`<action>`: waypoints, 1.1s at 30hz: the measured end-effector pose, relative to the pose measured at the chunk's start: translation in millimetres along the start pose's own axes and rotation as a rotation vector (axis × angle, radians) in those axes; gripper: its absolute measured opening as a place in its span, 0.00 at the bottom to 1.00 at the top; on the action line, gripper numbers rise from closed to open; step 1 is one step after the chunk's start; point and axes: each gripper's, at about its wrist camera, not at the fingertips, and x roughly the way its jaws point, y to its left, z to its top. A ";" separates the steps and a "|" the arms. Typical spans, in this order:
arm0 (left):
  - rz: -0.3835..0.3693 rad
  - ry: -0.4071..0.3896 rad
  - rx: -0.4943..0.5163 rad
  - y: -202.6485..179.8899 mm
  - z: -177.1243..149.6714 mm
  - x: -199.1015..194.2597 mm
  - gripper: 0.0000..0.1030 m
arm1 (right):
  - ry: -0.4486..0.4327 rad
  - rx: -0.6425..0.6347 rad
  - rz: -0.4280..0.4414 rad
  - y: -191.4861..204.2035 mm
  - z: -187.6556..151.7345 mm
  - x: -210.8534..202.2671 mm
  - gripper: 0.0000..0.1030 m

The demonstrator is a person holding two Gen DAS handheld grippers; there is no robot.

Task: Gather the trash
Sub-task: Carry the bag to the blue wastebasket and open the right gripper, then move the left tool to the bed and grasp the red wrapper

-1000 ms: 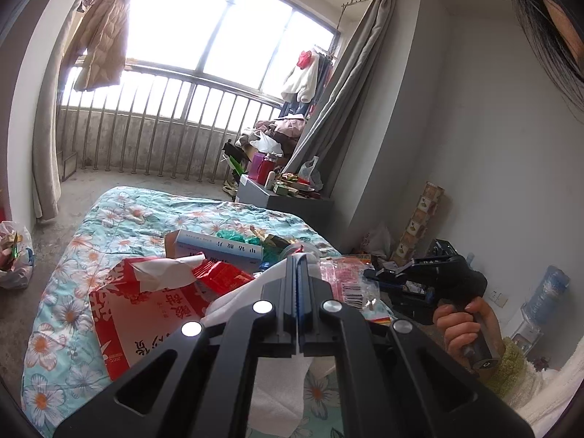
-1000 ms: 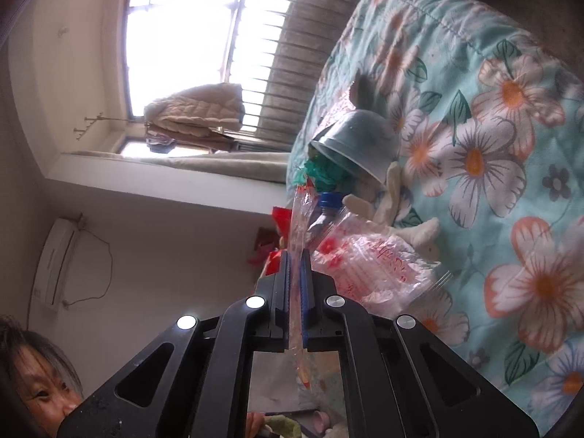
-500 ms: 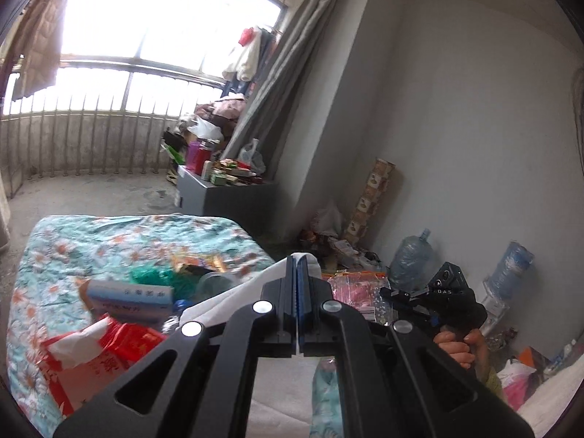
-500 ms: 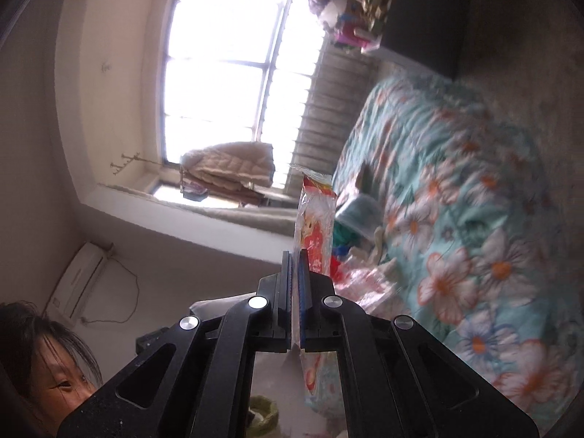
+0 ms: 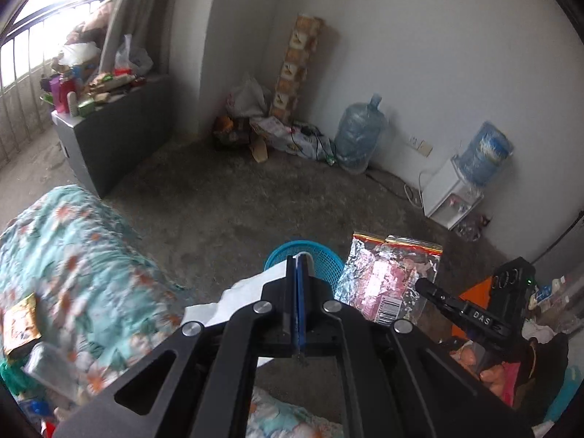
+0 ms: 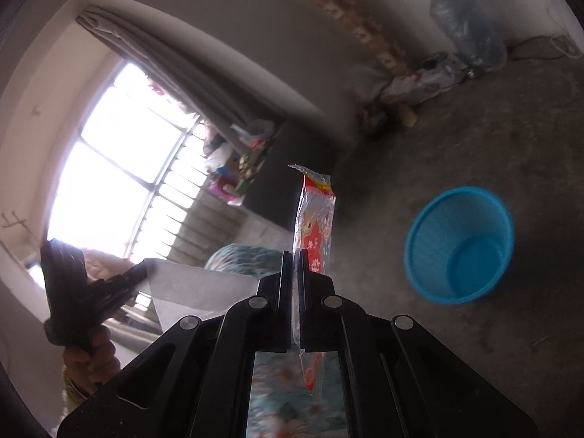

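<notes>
My left gripper (image 5: 296,261) is shut on a white tissue (image 5: 233,297) that hangs out to its left. Just beyond its tips, on the floor, stands a blue mesh waste basket (image 5: 321,255). In the right wrist view, my right gripper (image 6: 292,255) is shut on a clear plastic snack wrapper (image 6: 315,219) with red print, held edge-on. The same wrapper (image 5: 387,277) shows flat in the left wrist view, right of the basket, held by the right gripper (image 5: 425,286). The empty basket (image 6: 460,244) lies to the right of the wrapper. The left gripper (image 6: 140,273) with the tissue (image 6: 193,286) is at the left.
A floral bed cover (image 5: 65,255) with loose packets (image 5: 20,323) fills the left. Along the far wall stand a grey cabinet (image 5: 109,135), a water jug (image 5: 356,135), a water dispenser (image 5: 456,189) and a pile of bags. Bare concrete floor (image 5: 237,197) surrounds the basket.
Both grippers have swung away from the bed toward the room's corner, carrying the tissue and the wrapper. The blue basket has come into view under them.
</notes>
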 end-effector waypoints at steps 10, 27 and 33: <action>-0.052 0.261 -0.126 -15.3 22.1 217.6 0.00 | 0.018 0.056 -0.241 -90.1 11.2 74.0 0.01; -0.059 0.320 -0.028 -42.7 15.4 303.4 0.43 | 0.089 0.200 -0.368 -158.7 13.7 117.9 0.59; 0.001 0.249 0.066 -47.7 31.1 209.1 0.57 | 0.048 0.165 -0.313 -126.9 -0.8 84.8 0.65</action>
